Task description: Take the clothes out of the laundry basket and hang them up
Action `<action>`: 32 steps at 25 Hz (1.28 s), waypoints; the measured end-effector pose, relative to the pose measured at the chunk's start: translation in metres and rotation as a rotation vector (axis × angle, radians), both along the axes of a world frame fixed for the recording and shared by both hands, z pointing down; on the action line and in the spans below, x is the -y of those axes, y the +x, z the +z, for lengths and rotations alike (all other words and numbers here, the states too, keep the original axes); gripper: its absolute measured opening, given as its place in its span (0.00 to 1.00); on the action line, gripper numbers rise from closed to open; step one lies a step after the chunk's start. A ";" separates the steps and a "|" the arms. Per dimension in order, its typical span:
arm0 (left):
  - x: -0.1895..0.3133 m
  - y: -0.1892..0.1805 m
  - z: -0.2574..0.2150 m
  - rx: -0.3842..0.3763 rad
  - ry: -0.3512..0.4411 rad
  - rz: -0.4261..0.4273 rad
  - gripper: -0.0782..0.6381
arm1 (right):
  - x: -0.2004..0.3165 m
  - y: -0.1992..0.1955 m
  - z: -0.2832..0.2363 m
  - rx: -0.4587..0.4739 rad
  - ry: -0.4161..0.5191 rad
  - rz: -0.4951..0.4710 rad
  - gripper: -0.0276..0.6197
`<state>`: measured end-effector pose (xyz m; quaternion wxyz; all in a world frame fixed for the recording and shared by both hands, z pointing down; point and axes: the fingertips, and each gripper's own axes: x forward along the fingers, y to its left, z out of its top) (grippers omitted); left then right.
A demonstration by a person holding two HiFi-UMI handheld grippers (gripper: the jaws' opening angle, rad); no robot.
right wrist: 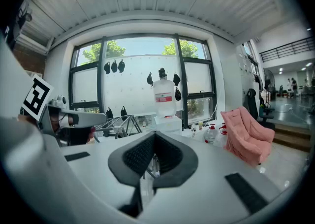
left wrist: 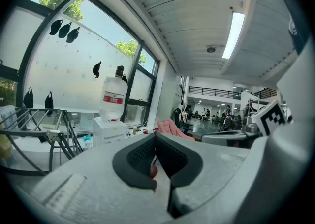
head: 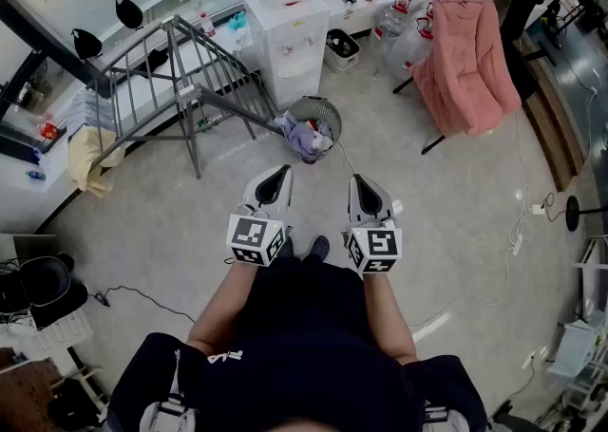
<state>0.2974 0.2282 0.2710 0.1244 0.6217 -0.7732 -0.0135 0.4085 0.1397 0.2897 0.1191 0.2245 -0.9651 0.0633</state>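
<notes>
A round mesh laundry basket (head: 316, 126) stands on the floor ahead of me, with pale purple and white clothes (head: 302, 139) heaped in it. A grey metal drying rack (head: 180, 79) stands to its left, also visible in the left gripper view (left wrist: 44, 127) and the right gripper view (right wrist: 118, 125). My left gripper (head: 281, 172) and right gripper (head: 357, 179) are held side by side at waist height, pointing toward the basket. Both are shut with nothing between their jaws (left wrist: 155, 137) (right wrist: 154, 136).
A white water dispenser (head: 288, 27) stands behind the basket. A pink quilt (head: 464, 65) hangs over a stand at the right. Yellow cloth (head: 87, 159) hangs at the rack's left end. Cables (head: 518, 226) lie on the floor at right, and a black chair (head: 43, 283) sits at the left edge.
</notes>
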 end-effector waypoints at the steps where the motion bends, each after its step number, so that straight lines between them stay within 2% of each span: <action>1: -0.001 -0.003 0.001 -0.001 -0.002 -0.002 0.14 | -0.001 -0.002 0.001 0.002 -0.002 -0.001 0.04; 11: -0.008 -0.015 0.000 -0.002 0.004 -0.008 0.14 | -0.011 -0.011 0.003 -0.007 0.009 -0.015 0.04; 16: -0.010 -0.017 0.001 -0.011 0.006 0.002 0.14 | -0.016 -0.017 -0.004 0.010 0.051 -0.022 0.04; 23: -0.018 -0.028 0.000 0.029 0.038 -0.008 0.14 | -0.019 -0.024 0.005 0.015 0.012 0.028 0.04; 32: -0.032 -0.046 -0.001 -0.007 0.051 0.024 0.14 | -0.036 -0.034 0.000 0.037 0.021 0.073 0.04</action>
